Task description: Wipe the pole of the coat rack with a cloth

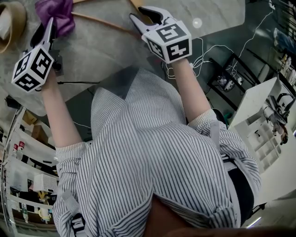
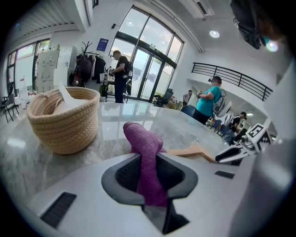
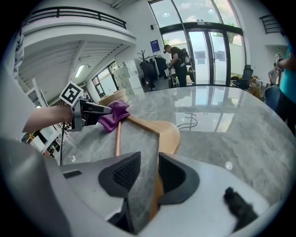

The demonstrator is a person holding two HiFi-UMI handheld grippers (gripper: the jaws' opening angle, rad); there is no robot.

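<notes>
While the left tool (image 2: 150, 173) pinches the soft, limp purple cloth (image 2: 143, 139), the right tool (image 3: 149, 171) clamps the stiff, probably light wooden hanger (image 3: 166, 134) by its end, a sound hold.

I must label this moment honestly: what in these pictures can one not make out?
- Head view: the top edge cuts off most of the hanger and the cloth.
- Left gripper view: the basket rim hides its contents.
- Left gripper view: the far coat rack is too small, and clothes cover its pole.
</notes>
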